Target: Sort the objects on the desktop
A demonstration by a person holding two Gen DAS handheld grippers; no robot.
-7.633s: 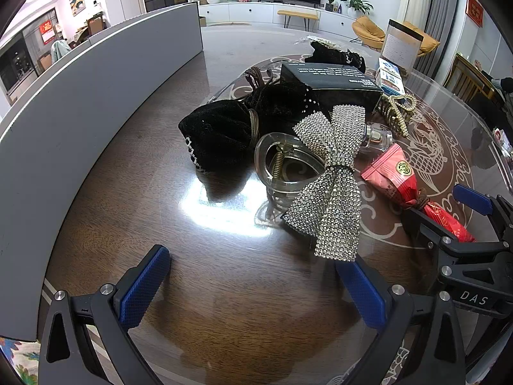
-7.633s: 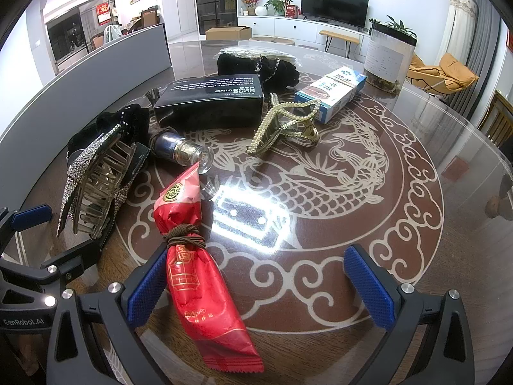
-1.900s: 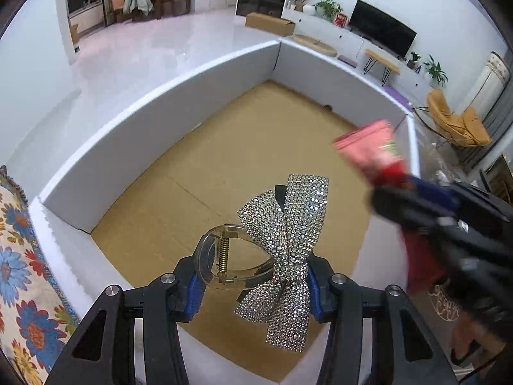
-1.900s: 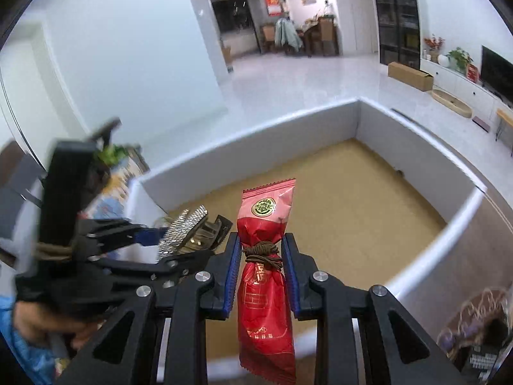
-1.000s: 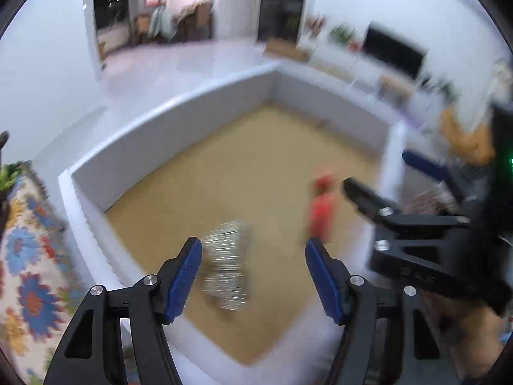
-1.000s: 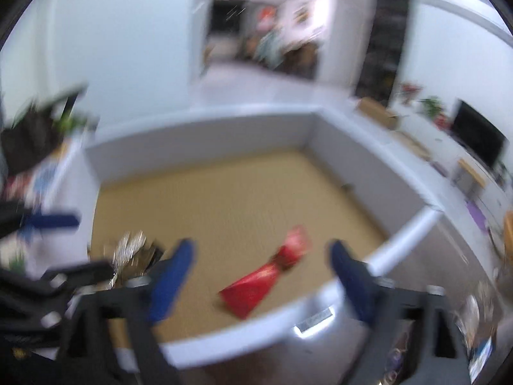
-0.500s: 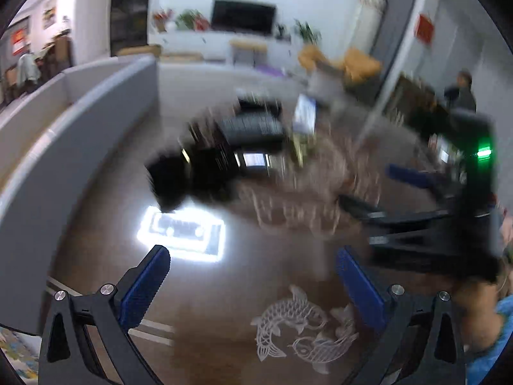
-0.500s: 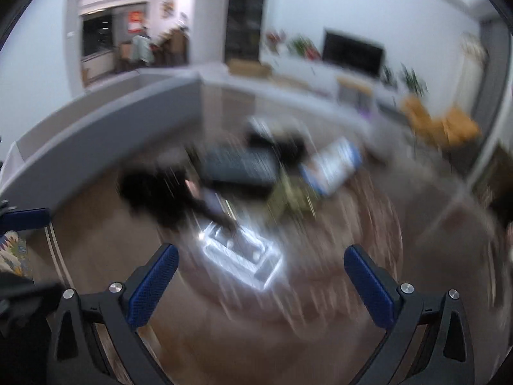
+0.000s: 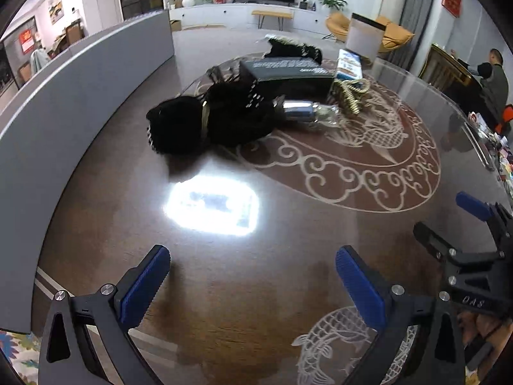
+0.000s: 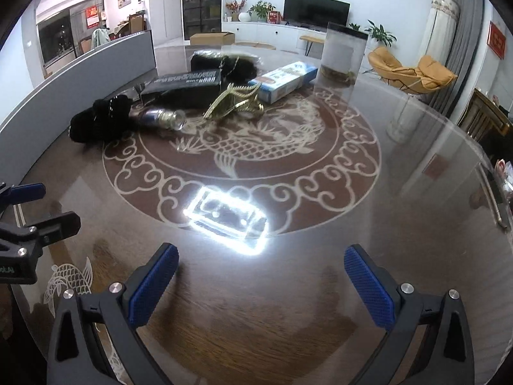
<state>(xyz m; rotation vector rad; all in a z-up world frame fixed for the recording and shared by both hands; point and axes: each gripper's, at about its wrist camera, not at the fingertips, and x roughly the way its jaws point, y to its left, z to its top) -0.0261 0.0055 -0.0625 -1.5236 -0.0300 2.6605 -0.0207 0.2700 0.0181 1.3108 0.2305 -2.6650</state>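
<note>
Blue-padded fingers [image 9: 144, 285] of both the left gripper [image 9: 253, 284] and right gripper [image 10: 261, 284] are held wide apart, empty, above the glossy brown glass-topped table [image 10: 320, 314].

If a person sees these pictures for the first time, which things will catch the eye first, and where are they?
The eye goes first to the bright lamp reflection on the glossy table, just ahead of the open right tool. Next comes the pale dragon pattern in the table's middle. Beyond it, near the grey box wall, lies a cluster: a black fuzzy hair piece, a black box and a gold hair clip.
</note>
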